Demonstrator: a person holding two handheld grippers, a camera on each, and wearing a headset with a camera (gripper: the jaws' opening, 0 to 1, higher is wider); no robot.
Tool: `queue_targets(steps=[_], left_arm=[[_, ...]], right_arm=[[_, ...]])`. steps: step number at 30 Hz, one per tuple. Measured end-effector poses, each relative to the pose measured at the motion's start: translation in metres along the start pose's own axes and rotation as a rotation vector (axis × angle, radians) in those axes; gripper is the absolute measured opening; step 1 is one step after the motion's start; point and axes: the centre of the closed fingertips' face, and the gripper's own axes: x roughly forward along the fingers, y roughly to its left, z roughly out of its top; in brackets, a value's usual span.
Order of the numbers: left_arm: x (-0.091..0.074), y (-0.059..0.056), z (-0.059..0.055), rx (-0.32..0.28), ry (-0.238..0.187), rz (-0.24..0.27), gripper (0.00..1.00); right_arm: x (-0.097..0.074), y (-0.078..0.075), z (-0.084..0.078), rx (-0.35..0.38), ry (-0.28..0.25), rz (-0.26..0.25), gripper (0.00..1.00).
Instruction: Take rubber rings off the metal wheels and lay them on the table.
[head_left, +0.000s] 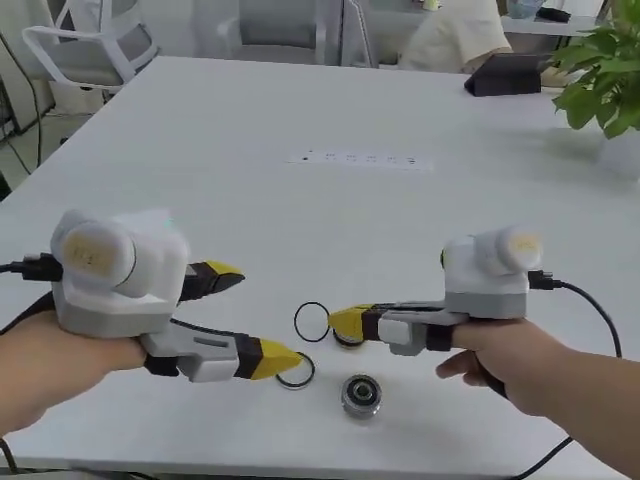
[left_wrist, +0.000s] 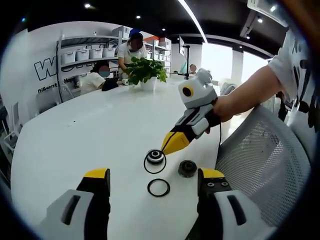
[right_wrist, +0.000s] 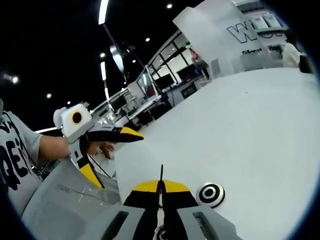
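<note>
Right gripper (head_left: 345, 322) has its jaws closed on a thin black ring (head_left: 312, 320), held just beside the small wheel (head_left: 349, 340). Left gripper (head_left: 255, 315) is wide open and holds nothing. It is better to pull the ring slowly clear of the wheel, then lay it flat near the other ring (head_left: 295, 372).

The head view looks down from above the tabletop's (head_left: 300, 130) near edge, close over both grippers. The left gripper view sits low, facing the right gripper (left_wrist: 168, 147). The right gripper view looks across at the left gripper (right_wrist: 119, 159). All see the rubber ring (head_left: 297, 320).
</note>
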Motion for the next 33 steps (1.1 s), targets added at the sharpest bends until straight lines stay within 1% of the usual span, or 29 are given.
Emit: queue_targets(steps=[4, 15, 20, 26, 33], left_arm=[[-0.005, 0.001, 0.0, 0.006, -0.002, 0.001, 0.7], [-0.013, 0.004, -0.002, 0.007, -0.002, 0.005, 0.71], [-0.017, 0.004, -0.003, 0.004, -0.006, 0.005, 0.71], [-0.019, 0.005, -0.008, 0.001, -0.001, 0.009, 0.71], [-0.021, 0.005, -0.009, -0.005, -0.003, 0.015, 0.71]], right_arm=[[0.004, 0.004, -0.004, 0.002, 0.021, 0.014, 0.0], [0.011, 0.01, -0.014, 0.022, 0.066, 0.041, 0.0], [0.015, 0.012, -0.019, 0.016, 0.09, 0.04, 0.0], [0.017, 0.01, -0.024, 0.021, 0.108, 0.032, 0.0], [0.018, 0.008, -0.028, 0.016, 0.129, 0.024, 0.0]])
